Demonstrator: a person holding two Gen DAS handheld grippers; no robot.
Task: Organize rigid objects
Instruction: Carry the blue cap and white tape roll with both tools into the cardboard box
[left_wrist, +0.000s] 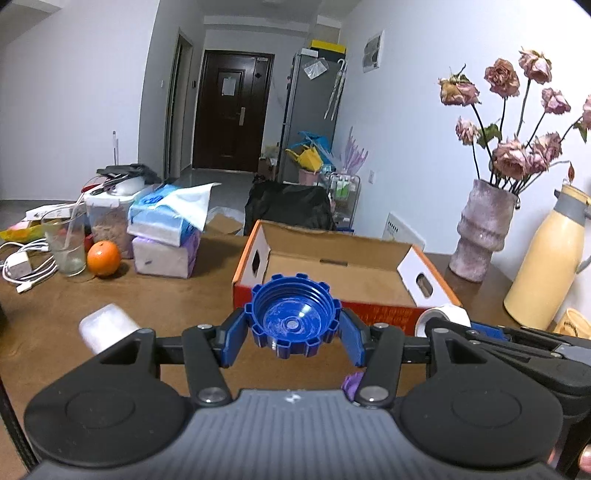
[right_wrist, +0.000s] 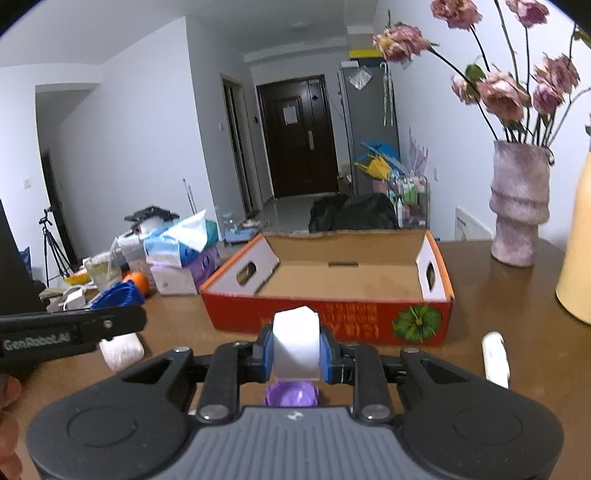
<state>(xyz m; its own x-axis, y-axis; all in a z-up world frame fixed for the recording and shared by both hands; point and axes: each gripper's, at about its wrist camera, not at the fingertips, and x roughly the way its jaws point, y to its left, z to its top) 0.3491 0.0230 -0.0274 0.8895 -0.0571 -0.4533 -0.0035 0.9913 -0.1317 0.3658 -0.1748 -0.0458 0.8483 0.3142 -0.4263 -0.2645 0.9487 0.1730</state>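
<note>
Left gripper (left_wrist: 294, 328): pinches a blue cap (left_wrist: 294, 316), open side facing the camera, held above the table (left_wrist: 166, 306) just before the box (left_wrist: 334, 284).
Right gripper (right_wrist: 295, 356): pressed onto a white block (right_wrist: 295, 341), held above the table, also short of the box front.
Box: open cardboard tray with orange-red sides and hand holes, empty inside as far as shown, straight ahead of both grippers.
Below the grippers: a purple thing (right_wrist: 291, 394) lies on the table under the right gripper.
Left of the box: a white cylinder (left_wrist: 105, 325) lying near, then an orange (left_wrist: 103, 258), a glass (left_wrist: 68, 243) with a straw, tissue packs (left_wrist: 166, 236), white cables (left_wrist: 26, 266).
Right of the box: a white stick (right_wrist: 496, 358) on the table, a vase (left_wrist: 480, 229) of dried roses, a cream flask (left_wrist: 546, 258).
In the way: nothing stands between either gripper and the box.
</note>
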